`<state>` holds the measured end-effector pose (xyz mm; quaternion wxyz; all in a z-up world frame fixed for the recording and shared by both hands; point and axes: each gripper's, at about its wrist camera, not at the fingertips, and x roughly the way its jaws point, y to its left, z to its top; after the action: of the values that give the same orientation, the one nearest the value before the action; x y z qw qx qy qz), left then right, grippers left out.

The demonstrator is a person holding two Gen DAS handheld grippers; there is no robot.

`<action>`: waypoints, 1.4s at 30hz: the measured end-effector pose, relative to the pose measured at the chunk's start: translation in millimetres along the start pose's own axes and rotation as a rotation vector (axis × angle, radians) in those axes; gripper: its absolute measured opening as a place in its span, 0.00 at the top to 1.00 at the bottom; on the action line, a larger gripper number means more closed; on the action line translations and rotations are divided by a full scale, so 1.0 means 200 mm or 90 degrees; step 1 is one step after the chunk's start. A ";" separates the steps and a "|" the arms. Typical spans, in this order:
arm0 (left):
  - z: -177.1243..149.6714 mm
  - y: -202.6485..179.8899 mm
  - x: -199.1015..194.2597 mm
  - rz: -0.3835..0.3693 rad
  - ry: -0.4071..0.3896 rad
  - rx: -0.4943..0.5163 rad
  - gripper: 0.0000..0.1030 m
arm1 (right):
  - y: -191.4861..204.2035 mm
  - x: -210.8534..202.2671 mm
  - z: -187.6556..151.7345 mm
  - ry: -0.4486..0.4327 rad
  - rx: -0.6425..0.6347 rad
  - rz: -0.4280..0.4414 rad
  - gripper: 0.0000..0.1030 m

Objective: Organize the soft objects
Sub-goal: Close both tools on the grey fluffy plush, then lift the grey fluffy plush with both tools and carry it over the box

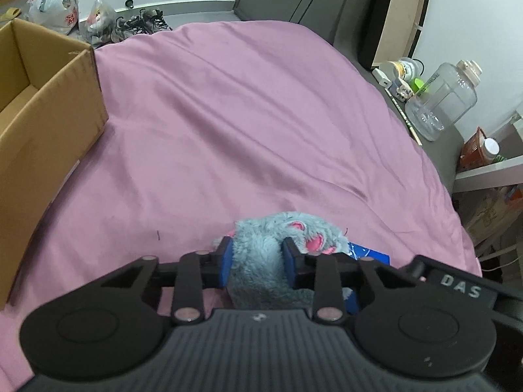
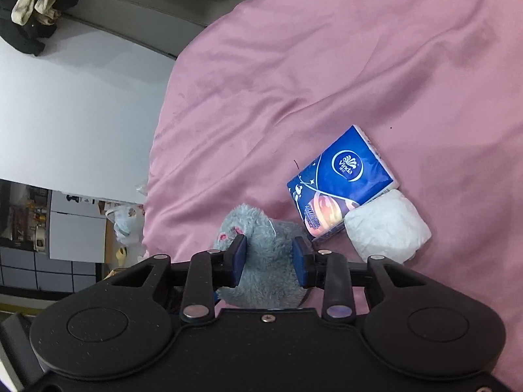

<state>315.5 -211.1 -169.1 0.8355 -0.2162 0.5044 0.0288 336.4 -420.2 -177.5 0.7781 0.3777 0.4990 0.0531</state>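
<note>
Both my grippers, left and right, clamp 1 grey plush toy, ready to lift toward the cardboard box.

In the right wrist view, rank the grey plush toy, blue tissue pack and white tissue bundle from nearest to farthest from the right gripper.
1. Grey plush toy: between the right gripper's pads.
2. White tissue bundle: just right, on the pink sheet.
3. Blue tissue pack: farther, up right.

My left gripper hides most of the tissue pack at five o'clock; the cardboard box runs off at nine.
</note>
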 end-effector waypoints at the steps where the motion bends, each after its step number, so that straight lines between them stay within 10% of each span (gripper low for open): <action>1: 0.00 0.01 -0.01 -0.005 0.000 -0.002 0.79 | 0.00 0.00 0.00 -0.001 -0.002 -0.006 0.71; 4: 0.00 0.02 -0.06 -0.024 -0.004 -0.002 0.97 | 0.00 -0.02 -0.01 -0.006 -0.008 -0.004 0.79; 18: -0.02 0.13 -0.24 -0.043 0.007 -0.009 0.97 | 0.13 -0.17 -0.14 -0.030 -0.066 -0.001 0.86; 23: -0.04 0.16 -0.26 -0.029 0.014 0.015 0.92 | 0.13 -0.19 -0.16 -0.028 -0.059 -0.025 0.86; 30: -0.05 0.19 -0.22 -0.049 0.030 -0.017 0.49 | 0.13 -0.17 -0.16 -0.017 -0.048 -0.045 0.80; 42: -0.08 0.20 -0.09 -0.034 0.024 -0.049 0.47 | 0.09 -0.12 -0.12 -0.010 -0.012 -0.058 0.64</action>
<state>283.8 -178.7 -173.4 0.8175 -0.2624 0.5123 0.0217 310.3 -406.8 -153.2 0.7874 0.3473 0.5089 0.0191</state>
